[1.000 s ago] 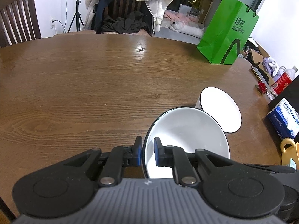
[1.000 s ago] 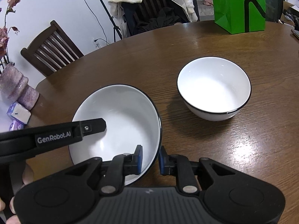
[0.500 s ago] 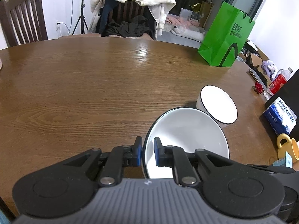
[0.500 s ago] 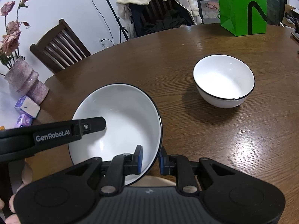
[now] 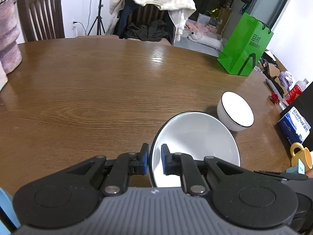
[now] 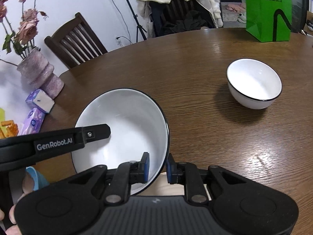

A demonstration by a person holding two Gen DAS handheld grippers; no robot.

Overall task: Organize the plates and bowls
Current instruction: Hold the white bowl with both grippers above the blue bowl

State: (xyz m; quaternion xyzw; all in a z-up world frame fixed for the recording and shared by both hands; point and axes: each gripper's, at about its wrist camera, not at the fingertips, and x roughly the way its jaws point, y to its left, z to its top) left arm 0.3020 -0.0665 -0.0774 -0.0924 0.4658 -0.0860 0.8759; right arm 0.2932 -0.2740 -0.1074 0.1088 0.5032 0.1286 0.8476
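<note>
A large white bowl with a thin black rim point(image 5: 195, 137) point(image 6: 127, 121) hangs above the wooden table, held from both sides. My left gripper point(image 5: 154, 161) is shut on its left rim, and my right gripper point(image 6: 157, 166) is shut on its right rim. In the right wrist view the left gripper's finger point(image 6: 93, 134) reaches over the bowl's far edge. A smaller white bowl with a black rim point(image 5: 236, 110) point(image 6: 254, 82) stands upright on the table point(image 5: 97, 90) beyond and to the right.
A green paper bag point(image 5: 244, 47) stands at the table's far right. Tissue pack point(image 5: 295, 125), yellow mug point(image 5: 301, 154) and bottles line the right edge. A pink vase point(image 6: 39, 72) with flowers and small tissue packs point(image 6: 39, 99) sit at the left. Chairs stand behind.
Both grippers have lifted the large bowl and drawn it back toward the near-left; the small bowl now lies farther away and more of the table and vase shows.
</note>
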